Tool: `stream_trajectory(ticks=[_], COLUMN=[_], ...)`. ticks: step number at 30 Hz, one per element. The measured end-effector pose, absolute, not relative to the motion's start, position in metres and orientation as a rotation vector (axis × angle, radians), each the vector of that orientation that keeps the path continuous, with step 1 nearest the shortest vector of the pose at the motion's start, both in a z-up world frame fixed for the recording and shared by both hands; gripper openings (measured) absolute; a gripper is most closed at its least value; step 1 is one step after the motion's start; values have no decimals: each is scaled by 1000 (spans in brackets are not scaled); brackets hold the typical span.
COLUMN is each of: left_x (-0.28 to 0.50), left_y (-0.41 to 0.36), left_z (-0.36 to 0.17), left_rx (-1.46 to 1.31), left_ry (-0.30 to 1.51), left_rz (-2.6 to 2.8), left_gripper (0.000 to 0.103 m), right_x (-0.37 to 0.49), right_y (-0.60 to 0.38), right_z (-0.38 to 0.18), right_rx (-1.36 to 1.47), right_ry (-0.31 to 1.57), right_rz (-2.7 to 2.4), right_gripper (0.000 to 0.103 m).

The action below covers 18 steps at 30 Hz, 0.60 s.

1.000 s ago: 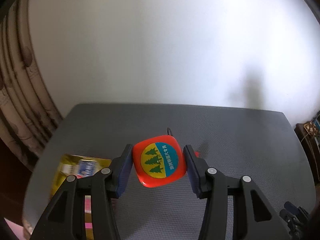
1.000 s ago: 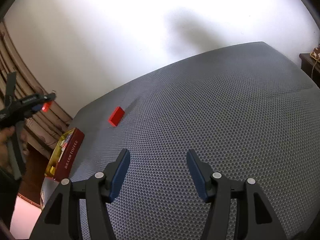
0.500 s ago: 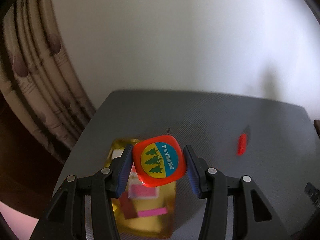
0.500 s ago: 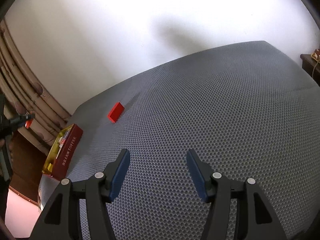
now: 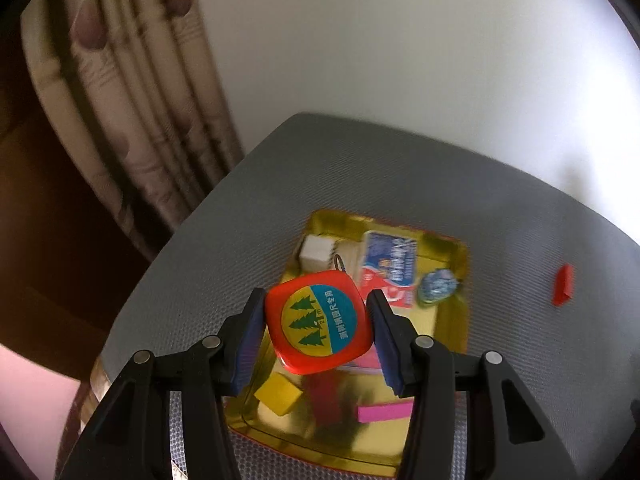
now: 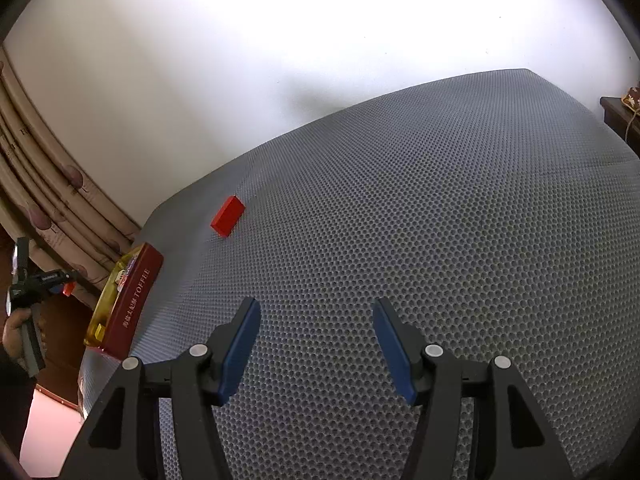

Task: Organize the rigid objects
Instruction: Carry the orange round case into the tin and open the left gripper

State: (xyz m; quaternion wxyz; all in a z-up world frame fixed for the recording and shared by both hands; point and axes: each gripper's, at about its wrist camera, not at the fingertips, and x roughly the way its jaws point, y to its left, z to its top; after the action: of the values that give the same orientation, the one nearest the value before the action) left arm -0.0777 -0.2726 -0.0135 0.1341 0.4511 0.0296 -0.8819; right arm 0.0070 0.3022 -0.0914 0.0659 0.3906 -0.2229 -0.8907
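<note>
Tilting downward, the left gripper [image 5: 316, 330] is clamped on the red tape measure [image 5: 318, 322], now right above the gold tin [image 5: 460, 264] instead of off beside it. Right gripper [image 6: 316, 344] hangs over the grey mat [image 6: 440, 220], fingers apart, unmoved.

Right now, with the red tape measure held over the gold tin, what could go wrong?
1. The tin is crowded: dropped here, the tape measure may land on the yellow block or pink piece and sit tilted.
2. The left claw grips only its rounded sides, so it could slip early.
3. The tin sits near the table edge; a hard bump may push it off.
</note>
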Motion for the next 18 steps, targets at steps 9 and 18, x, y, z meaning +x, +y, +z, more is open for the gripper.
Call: stream_trajectory(ticks=[9, 18], left_x=[-87, -102], left_y=[-295, -288], left_z=[-65, -84], left_rx=[1405, 1463], left_ry=[281, 256], left_rz=[-2416, -2365], left_gripper=[47, 47], right_x=[11, 15], right_y=[304, 305], right_z=[-95, -95], right_rx=[1189, 1187], right_ry=[-674, -684], right_rz=[-2680, -2680], right_gripper=[60, 60])
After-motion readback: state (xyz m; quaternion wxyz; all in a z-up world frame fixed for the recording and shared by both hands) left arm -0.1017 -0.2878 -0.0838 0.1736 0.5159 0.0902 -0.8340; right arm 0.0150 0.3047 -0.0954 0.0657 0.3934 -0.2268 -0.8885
